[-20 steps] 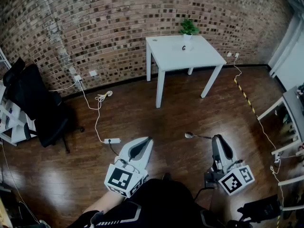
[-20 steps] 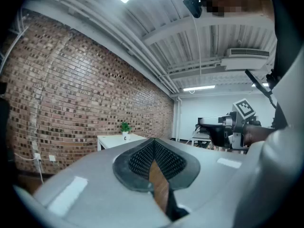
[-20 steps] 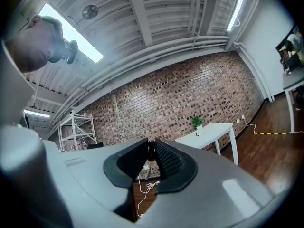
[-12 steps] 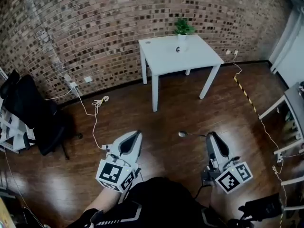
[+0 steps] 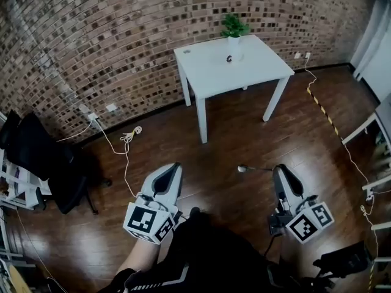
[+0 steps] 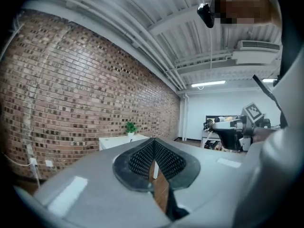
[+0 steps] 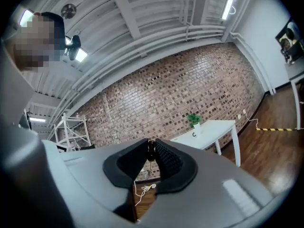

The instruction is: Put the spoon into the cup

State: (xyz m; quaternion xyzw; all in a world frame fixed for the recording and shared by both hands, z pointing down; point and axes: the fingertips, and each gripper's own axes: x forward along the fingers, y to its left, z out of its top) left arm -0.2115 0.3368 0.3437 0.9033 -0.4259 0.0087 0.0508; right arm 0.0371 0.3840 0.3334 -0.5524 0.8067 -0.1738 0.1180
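A brick wall closed the room from ten to two o'clock, above a dark plank floor. A white table stood at twelve, well apart from the person, and a black chair sat at nine. The left gripper was closed on nothing. On the table, a potted plant had the cup just beside it at six. The right gripper pinched the spoon by its handle over the floor, with the bowl toward nine.
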